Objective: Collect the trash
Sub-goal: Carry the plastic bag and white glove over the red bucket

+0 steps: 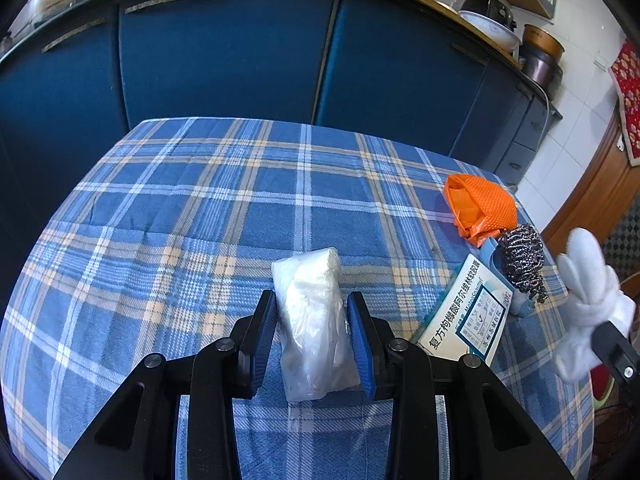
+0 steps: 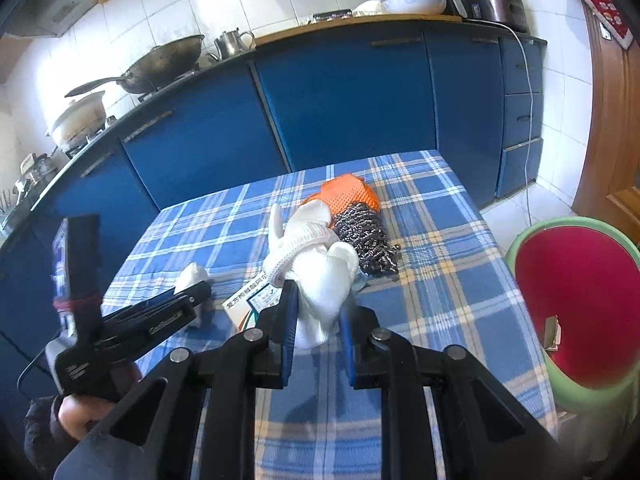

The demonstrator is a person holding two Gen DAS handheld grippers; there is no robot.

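Right wrist view, right hand-held gripper (image 2: 318, 320) clamping white glove (image 2: 320, 280), left hand-held gripper (image 1: 312, 320) gripping plastic bag (image 1: 312, 320)

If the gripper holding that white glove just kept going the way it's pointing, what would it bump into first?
Most likely the steel wool scrubber, lying just beyond the white glove clamped in the right gripper; the orange mesh sits behind it. Depth is hard to judge.

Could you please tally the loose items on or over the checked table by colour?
White: 3 - plastic bag, glove, medicine box
Orange: 1 - mesh bag
Silver: 1 - steel scourer
Total: 5
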